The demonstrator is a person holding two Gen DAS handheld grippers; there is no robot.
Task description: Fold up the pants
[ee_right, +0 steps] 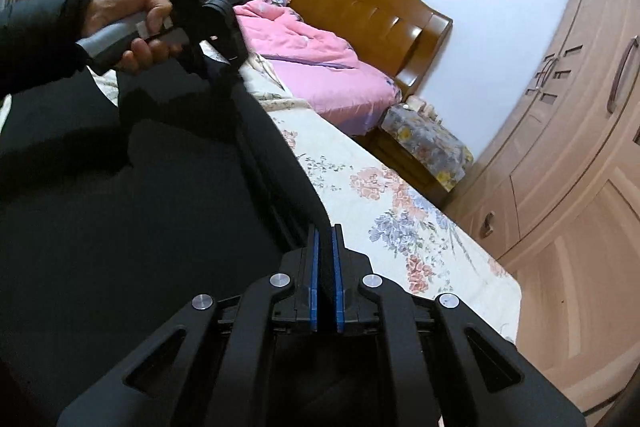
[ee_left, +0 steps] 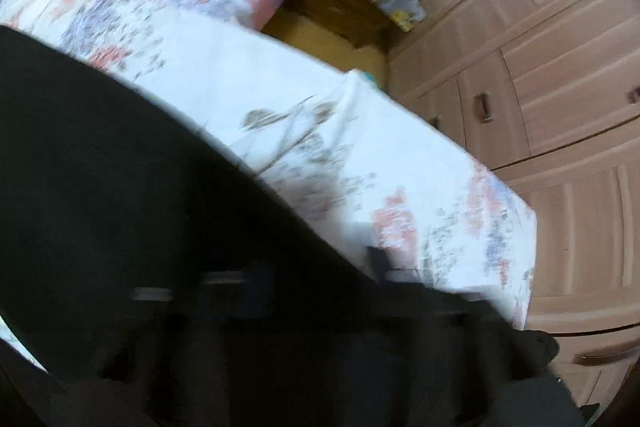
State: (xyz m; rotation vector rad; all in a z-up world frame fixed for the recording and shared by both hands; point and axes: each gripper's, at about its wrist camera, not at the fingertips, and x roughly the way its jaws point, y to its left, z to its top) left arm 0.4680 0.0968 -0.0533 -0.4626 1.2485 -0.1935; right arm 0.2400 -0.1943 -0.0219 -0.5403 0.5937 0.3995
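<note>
Right gripper [ee_right: 325, 233] nearest, blue pads clenched on a fold of black pants [ee_right: 120, 187], pants spread across the floral bed [ee_right: 400, 211], left gripper [ee_right: 224, 67] far left in a hand [ee_right: 128, 23], clamped on the pants' far edge, pink quilt [ee_right: 320, 67] and wooden wardrobe [ee_right: 568, 167] beyond.

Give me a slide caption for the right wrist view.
Right gripper pinches black pants over a floral bed.

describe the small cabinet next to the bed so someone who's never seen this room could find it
Start at the glossy wooden headboard against the white wall, then go down past the pink quilt to the bed's wardrobe side. The nightstand stands there, the only furniture draped with a grey cloth printed with yellow flowers.
</note>
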